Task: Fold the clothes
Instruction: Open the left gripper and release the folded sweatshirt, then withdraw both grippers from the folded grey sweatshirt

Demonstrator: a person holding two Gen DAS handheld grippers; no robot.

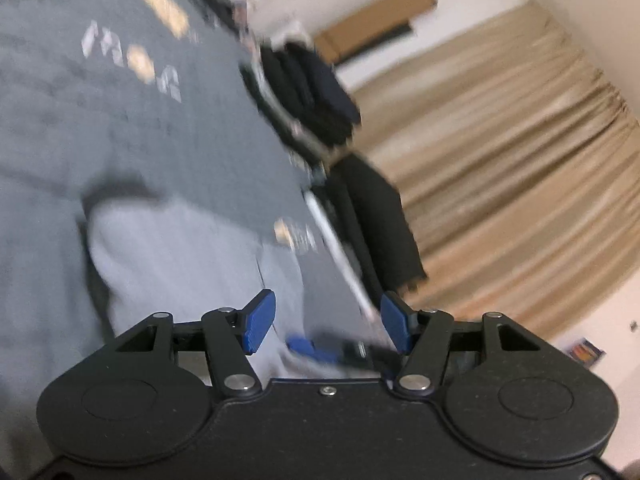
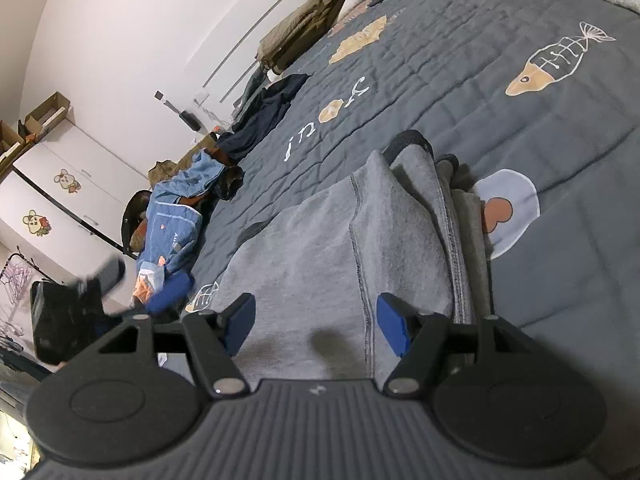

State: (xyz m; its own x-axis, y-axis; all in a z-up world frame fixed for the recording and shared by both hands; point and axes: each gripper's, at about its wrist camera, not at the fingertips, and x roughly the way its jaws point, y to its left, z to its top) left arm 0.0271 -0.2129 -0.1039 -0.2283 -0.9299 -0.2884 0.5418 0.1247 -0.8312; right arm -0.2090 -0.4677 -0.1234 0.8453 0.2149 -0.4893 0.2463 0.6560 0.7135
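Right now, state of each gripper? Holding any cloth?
Left gripper: open, nothing held; grey garment lies beyond it.
Right gripper: open, nothing held, above the grey garment.

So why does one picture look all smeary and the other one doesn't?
The left wrist view is smeared by motion blur: the curtain and bedspread lettering streak. The right wrist view is sharp: the fish drawing and grey garment seams look crisp, though fisheye bends the wall.
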